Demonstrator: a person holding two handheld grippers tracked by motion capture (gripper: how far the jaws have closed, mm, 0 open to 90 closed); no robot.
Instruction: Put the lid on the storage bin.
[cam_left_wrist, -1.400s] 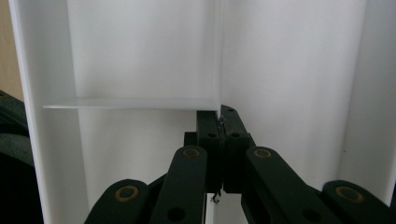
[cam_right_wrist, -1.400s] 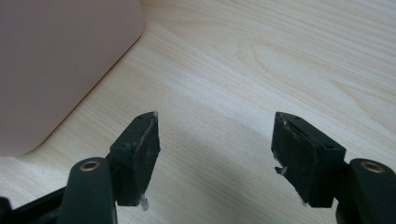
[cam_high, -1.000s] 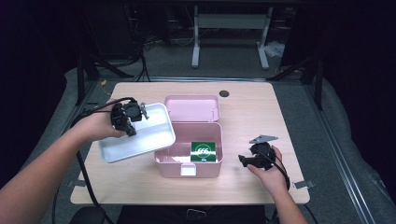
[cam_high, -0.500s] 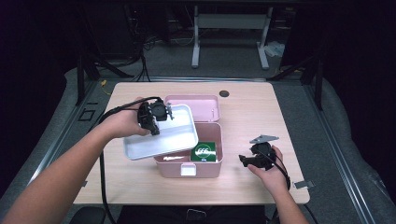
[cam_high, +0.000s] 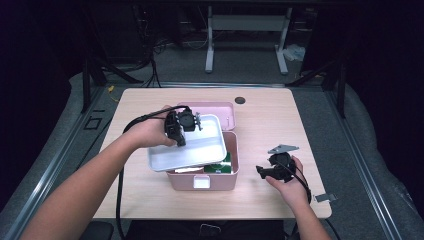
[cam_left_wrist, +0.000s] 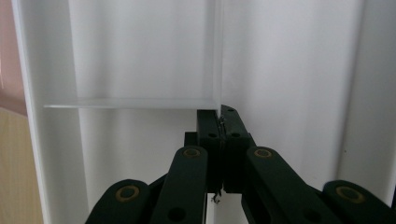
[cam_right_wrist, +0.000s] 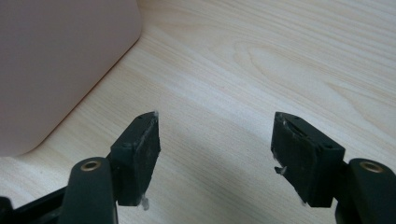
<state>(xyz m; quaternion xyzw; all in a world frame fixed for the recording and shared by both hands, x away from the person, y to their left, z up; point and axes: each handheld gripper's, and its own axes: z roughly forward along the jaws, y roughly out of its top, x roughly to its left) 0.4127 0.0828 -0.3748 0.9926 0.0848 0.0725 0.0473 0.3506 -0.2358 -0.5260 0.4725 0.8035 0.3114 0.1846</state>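
The left hand-held gripper (cam_high: 181, 131) is clamped on a divider wall of the white tray (cam_high: 200, 150), holding it tilted above the open pink box (cam_high: 231, 175). The right hand-held gripper (cam_high: 269, 170) rests on the surface (cam_high: 270, 120) just right of the box, its jaws apart and holding nothing.

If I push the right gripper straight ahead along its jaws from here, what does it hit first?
Probably nothing soon: the right gripper, jaws open, points along bare wooden table. The pink box sits off to the left of that line in the right gripper view; depth is unclear, so its rounded corner could be grazed.
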